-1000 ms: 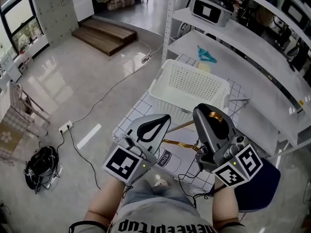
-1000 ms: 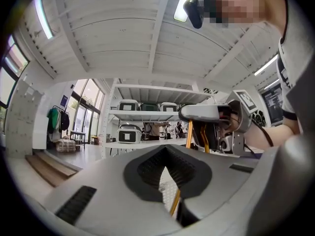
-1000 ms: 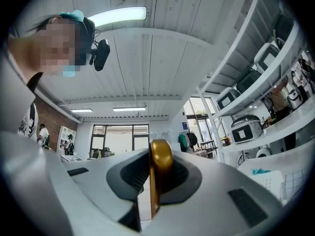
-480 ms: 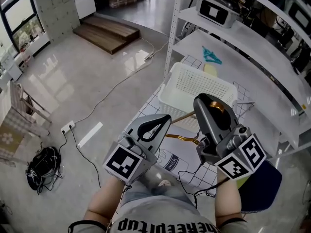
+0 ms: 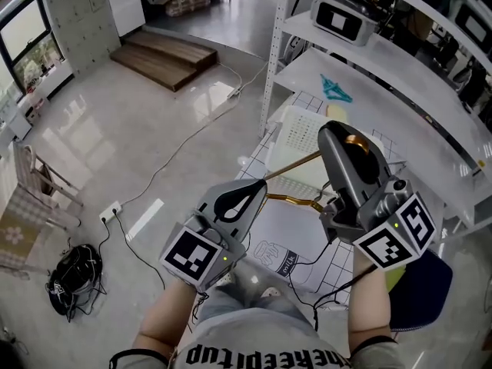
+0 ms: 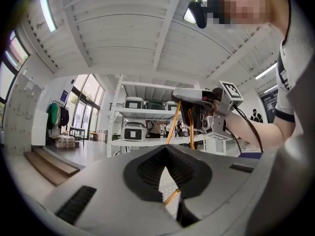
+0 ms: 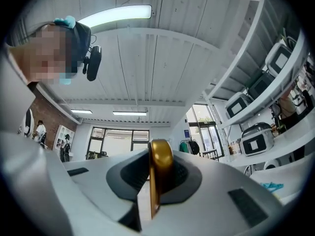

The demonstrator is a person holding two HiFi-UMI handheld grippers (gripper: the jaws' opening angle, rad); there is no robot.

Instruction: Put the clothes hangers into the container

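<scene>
- The left hand-held gripper [image 5: 260, 188] and the right hand-held gripper [image 5: 338, 135] have smooth grey shells, rounded and narrowing toward the tip.
- Inside the jaws are black ribbed pads [image 6: 147, 173].
- At the rear of each one is a white cube with black square markers: the left cube [image 5: 192, 257] and the right cube [image 5: 400, 237].
- A small green light [image 5: 224, 259] glows beside the left cube.
- A thin black cable [image 6: 248, 123] runs behind the right hand-held gripper.
- The shirt [image 5: 254, 354] is light grey with black letters; its short sleeve [image 6: 290, 97] has a dark edge.

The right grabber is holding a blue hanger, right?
Not quite: the colour is wrong. The hanger held by the right gripper is gold, not blue. The right gripper view shows its jaws closed on it.
</scene>
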